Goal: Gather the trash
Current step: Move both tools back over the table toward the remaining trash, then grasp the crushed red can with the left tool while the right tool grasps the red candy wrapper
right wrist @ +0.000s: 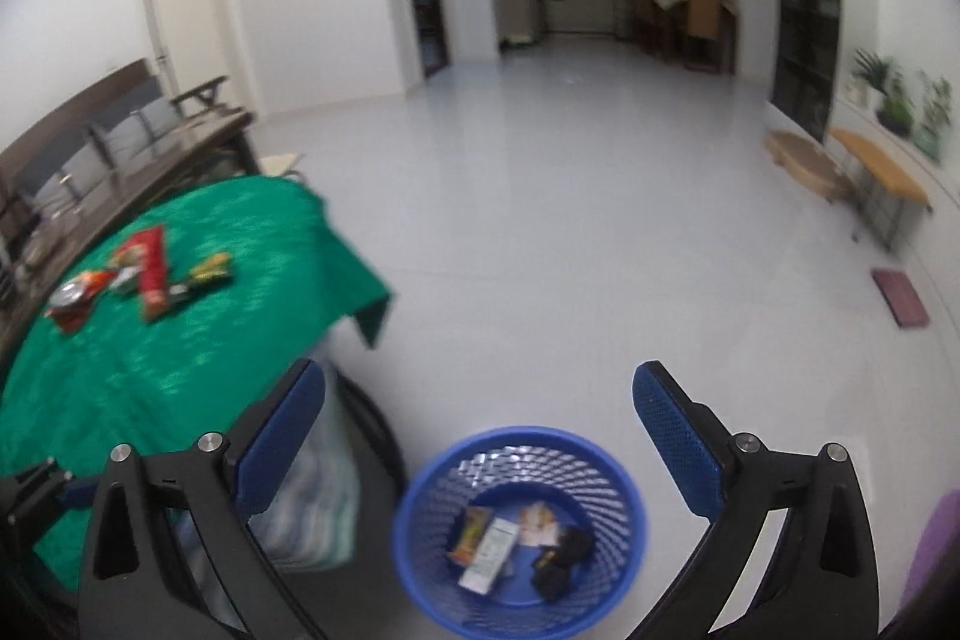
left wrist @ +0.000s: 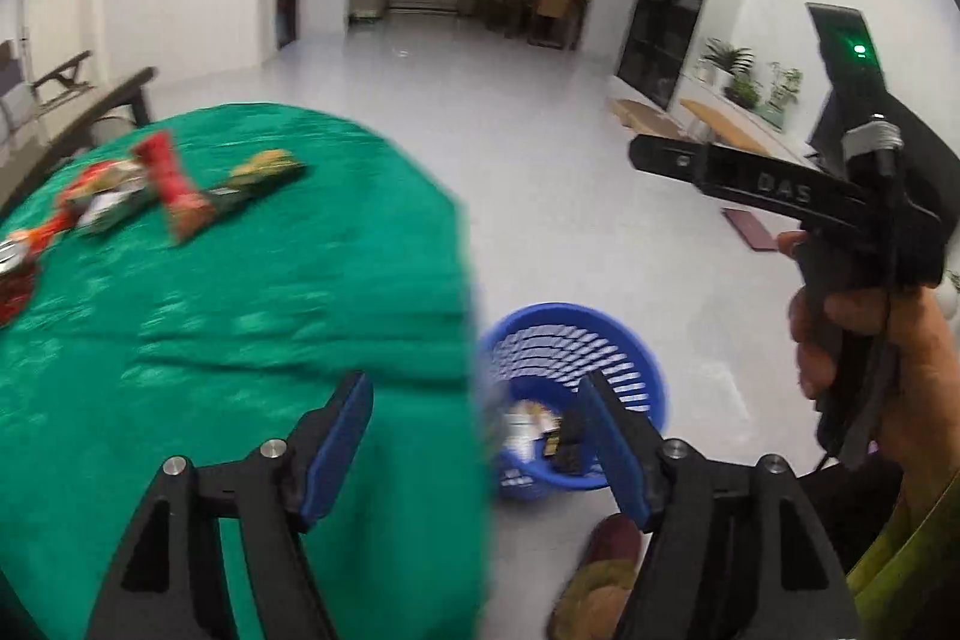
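Note:
A blue mesh trash basket [right wrist: 420, 568] stands on the floor beside the table, with several wrappers [right wrist: 489, 550] inside; it also shows in the left wrist view [left wrist: 642, 364]. Several snack wrappers, among them a long red one [left wrist: 174, 187], lie on the green tablecloth [left wrist: 240, 328]; they also show in the right wrist view [right wrist: 150, 274]. My left gripper [left wrist: 474, 400] is open and empty over the table's right edge. My right gripper [right wrist: 480, 394] is open and empty above the basket. The right gripper's body [left wrist: 840, 220] shows held in a hand in the left wrist view.
The green cloth hangs over the table's edge [right wrist: 366, 304]. A dark bench and chairs [right wrist: 120, 142] stand behind the table. A low wooden table [right wrist: 882, 172] and plants [right wrist: 894, 100] line the right wall. A dark mat [right wrist: 903, 304] lies on the pale floor.

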`<state>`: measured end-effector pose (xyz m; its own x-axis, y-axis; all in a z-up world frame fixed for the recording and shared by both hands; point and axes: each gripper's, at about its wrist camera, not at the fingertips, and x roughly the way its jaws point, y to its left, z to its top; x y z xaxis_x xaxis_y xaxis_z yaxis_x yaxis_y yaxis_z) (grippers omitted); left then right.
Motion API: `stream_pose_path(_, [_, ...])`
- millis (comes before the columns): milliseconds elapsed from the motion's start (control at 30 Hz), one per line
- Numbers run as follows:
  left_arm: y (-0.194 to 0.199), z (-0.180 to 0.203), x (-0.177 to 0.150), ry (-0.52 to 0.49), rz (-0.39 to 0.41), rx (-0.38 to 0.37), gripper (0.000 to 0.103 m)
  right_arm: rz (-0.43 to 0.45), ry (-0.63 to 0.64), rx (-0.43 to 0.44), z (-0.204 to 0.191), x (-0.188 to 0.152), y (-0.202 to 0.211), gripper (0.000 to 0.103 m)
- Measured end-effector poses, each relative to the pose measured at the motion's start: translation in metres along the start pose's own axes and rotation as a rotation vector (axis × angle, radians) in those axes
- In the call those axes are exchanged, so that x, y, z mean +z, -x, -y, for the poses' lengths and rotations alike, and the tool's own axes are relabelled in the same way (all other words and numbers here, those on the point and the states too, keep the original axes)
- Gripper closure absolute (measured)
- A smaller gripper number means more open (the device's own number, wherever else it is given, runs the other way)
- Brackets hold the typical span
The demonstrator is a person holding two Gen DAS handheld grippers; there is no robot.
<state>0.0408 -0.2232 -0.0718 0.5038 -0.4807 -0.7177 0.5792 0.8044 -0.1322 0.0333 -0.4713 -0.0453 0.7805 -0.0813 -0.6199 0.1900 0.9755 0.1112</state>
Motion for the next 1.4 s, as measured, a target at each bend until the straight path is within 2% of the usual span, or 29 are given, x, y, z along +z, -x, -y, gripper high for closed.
stream_pose_path(100, [0.022, -0.042, -0.018, 0.029, 0.014, 0.107, 0.031, 0.0, 0.097, 0.075, -0.054, -0.003, -0.002, 0.001])
stream_pose_path(200, [0.04, -0.09, -0.039, 0.097, 0.008, 0.205, 0.031, -0.009, 0.219, 0.107, -0.109, -0.012, -0.009, 0.001])
stream_pose_path(300, [0.054, -0.131, -0.056, 0.158, 0.011, 0.277, 0.031, -0.039, 0.281, 0.165, -0.157, -0.03, -0.018, 0.001])
stream_pose_path(400, [0.065, -0.163, -0.064, 0.208, 0.012, 0.31, 0.031, -0.079, 0.316, 0.232, -0.197, -0.046, -0.024, 0.001])
stream_pose_path(567, [0.07, -0.212, -0.07, 0.243, -0.011, 0.319, 0.031, -0.128, 0.428, 0.281, -0.26, -0.072, -0.039, 0.001])
stream_pose_path(767, [0.052, -0.291, -0.043, 0.287, -0.05, 0.358, 0.031, -0.164, 0.527, 0.272, -0.285, -0.086, -0.056, 0.001])
stream_pose_path(933, [0.021, -0.345, -0.012, 0.334, -0.047, 0.341, 0.031, -0.182, 0.5, 0.298, -0.274, -0.085, -0.054, 0.001])
stream_pose_path(1033, [0.007, -0.356, 0.005, 0.319, -0.039, 0.33, 0.026, -0.179, 0.5, 0.3, -0.276, -0.088, -0.052, 0.001])
stream_pose_path(1200, [-0.008, -0.357, 0.023, 0.25, -0.039, 0.257, 0.027, -0.186, 0.497, 0.306, -0.279, -0.088, -0.054, 0.0])
stream_pose_path(1233, [-0.008, -0.353, 0.023, 0.233, -0.037, 0.258, 0.03, -0.187, 0.496, 0.307, -0.279, -0.088, -0.054, 0.0])
stream_pose_path(1267, [-0.007, -0.348, 0.023, 0.214, -0.034, 0.271, 0.046, -0.188, 0.496, 0.307, -0.279, -0.088, -0.054, 0.0])
stream_pose_path(1400, [0.006, -0.332, 0.011, 0.212, -0.028, 0.278, 0.059, -0.188, 0.496, 0.308, -0.278, -0.088, -0.053, 0.0])
